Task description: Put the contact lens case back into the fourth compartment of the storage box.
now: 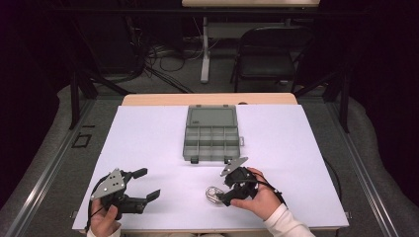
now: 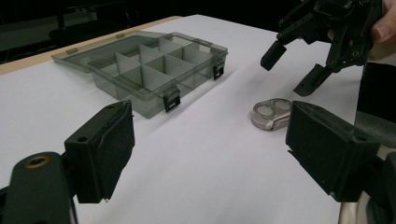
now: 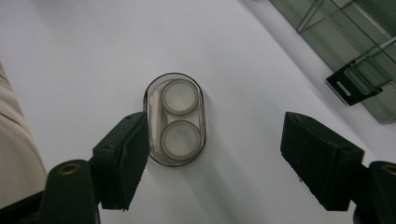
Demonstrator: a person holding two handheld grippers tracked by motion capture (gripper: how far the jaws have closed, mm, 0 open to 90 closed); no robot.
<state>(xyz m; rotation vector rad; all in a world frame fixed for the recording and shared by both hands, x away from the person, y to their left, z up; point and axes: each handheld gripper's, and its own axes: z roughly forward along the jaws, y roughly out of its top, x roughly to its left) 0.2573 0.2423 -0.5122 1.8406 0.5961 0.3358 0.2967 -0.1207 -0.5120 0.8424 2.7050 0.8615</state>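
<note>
A small clear oval case point(image 1: 214, 193) with two round wells lies flat on the white table, near its front edge. My right gripper point(image 1: 221, 189) hangs just above it, pointing down. In the right gripper view the case point(image 3: 175, 120) sits between the jaws, close beside the left one, and my right gripper point(image 3: 215, 137) is open with no pad touching it. My left gripper point(image 1: 149, 183) rests open at the front left with nothing in it. It faces the case point(image 2: 273, 113) and the right gripper point(image 2: 289, 72). My left gripper's point(image 2: 210, 140) own jaws stand wide apart.
A grey see-through organiser box point(image 1: 212, 133) lies open in the middle of the table point(image 1: 148, 143), lid folded back, its compartments bare. It also appears as the box point(image 2: 154, 70) ahead of the left gripper. A black chair point(image 1: 269, 54) stands beyond the table.
</note>
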